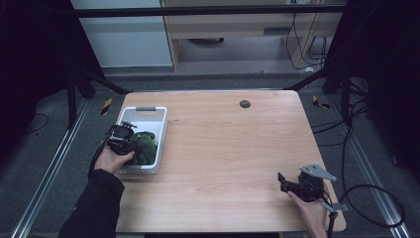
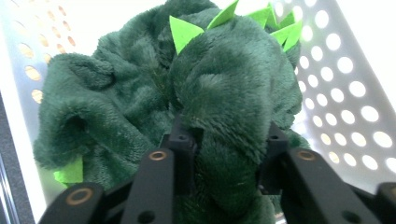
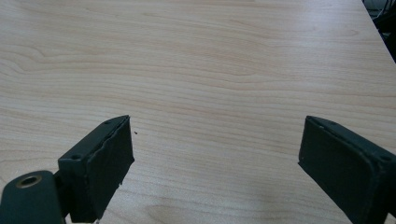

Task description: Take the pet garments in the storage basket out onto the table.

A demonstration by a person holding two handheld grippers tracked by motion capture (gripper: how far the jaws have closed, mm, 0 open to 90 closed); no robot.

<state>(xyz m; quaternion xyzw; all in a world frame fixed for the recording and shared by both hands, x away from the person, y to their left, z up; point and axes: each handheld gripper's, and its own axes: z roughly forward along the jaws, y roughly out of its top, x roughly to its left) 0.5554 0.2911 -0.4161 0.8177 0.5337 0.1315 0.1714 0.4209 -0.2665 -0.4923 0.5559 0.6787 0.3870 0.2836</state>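
Pinching green plush toy (image 2: 205,107) inside white basket (image 1: 159,130) at counter's left, left hand-held gripper (image 1: 130,142); right hand-held gripper (image 1: 283,181) wide, empty; shallow bite on fur risked slipping on lift

Dark green plush toy (image 2: 224,98), lime felt spikes, crumpled, perhaps a dinosaur.

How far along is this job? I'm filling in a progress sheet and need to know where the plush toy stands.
Done: the left tool has reached into the white perforated plastic basket and closed on the dark green plush dinosaur toy; its pads press into the fur. In hand: that grip, with the toy low in the basket. Left: lifting it out. The right tool waits open over the bare wooden table.
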